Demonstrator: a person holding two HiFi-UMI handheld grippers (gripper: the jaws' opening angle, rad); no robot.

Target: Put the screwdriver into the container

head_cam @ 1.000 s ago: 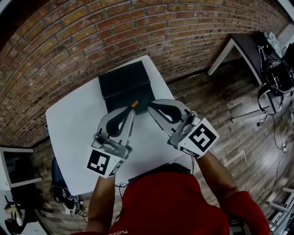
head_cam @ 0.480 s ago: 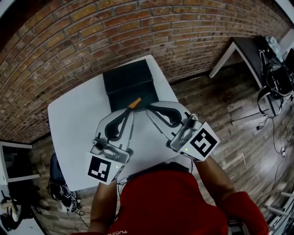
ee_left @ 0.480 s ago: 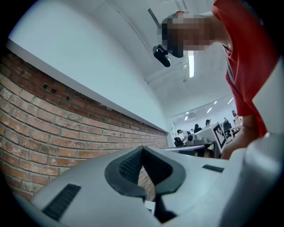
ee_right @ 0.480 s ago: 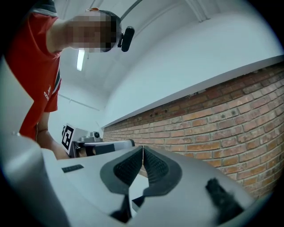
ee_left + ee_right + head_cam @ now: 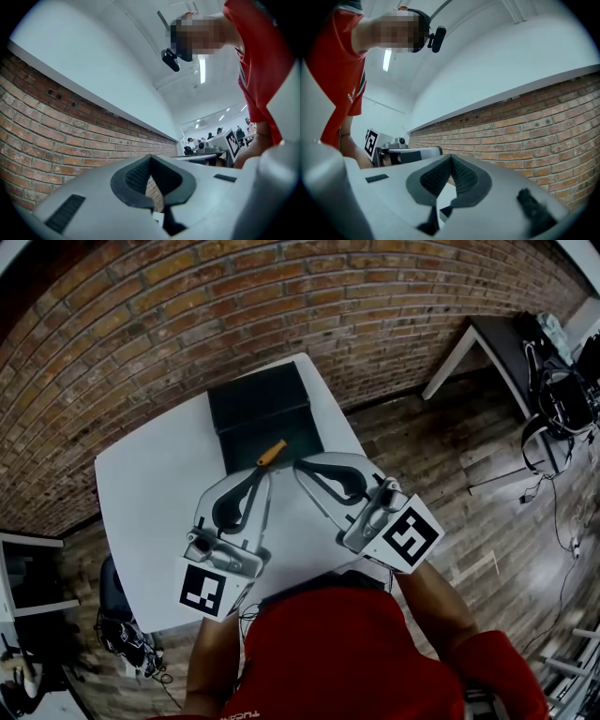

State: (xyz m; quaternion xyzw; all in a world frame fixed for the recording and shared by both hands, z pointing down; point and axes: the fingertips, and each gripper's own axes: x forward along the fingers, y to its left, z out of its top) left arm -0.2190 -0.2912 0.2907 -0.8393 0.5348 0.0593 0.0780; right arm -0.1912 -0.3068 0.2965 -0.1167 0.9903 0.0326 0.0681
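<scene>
**Screwdriver handle at the container's near edge, both grippers closed**

Screwdriver only turns up in your head view. There you get an orange handle, tilted, over the near edge of the black container at the far side of the white table. It sits right off the tip of your left gripper, and your right gripper is just beside that.

Neither gripper view catches the screwdriver or the container. They give you the brick wall, the ceiling and your red shirt instead. What they do show is the jaws: on both grippers the ribbed pads meet at the tip with nothing visible between them. So both are closed. You can't tell from any view whether the left one is pinching the shaft or just touching it.

Compared with a second ago, more of the orange handle shows now. Back then it was only a small nub past the left tip. Your left gripper has pulled back a bit toward you, and both sets of jaws look just as closed as before.
</scene>
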